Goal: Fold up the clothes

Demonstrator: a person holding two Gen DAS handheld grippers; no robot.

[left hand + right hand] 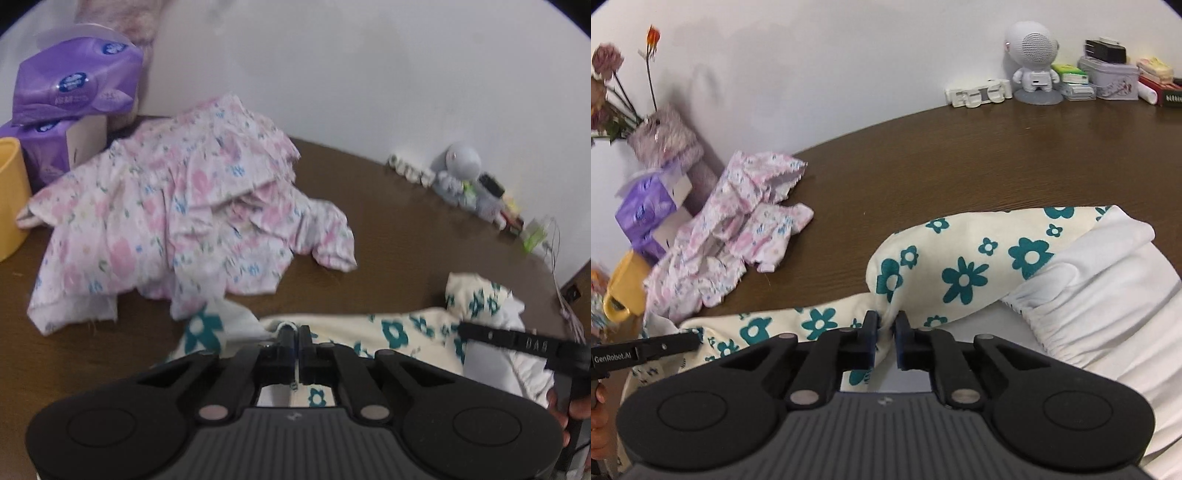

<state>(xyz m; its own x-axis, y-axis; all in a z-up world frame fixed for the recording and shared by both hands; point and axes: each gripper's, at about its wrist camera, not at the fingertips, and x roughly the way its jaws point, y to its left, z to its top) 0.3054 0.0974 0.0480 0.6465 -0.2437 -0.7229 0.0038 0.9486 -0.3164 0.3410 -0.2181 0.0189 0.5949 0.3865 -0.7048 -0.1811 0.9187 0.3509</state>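
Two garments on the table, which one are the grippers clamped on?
The cream garment with teal flowers, nearest the cameras: left gripper and right gripper both pinch its fabric. The pink floral garment lies crumpled, untouched, farther back by the purple tissue packs.

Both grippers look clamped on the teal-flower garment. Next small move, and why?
Probably lift both hands a little and draw them apart to stretch the fabric flat. The left gripper and the right gripper are each shut on a bunched edge of the cream teal-flower garment, which lies crumpled on the brown table. The pink floral garment sits apart, so there seems to be room.
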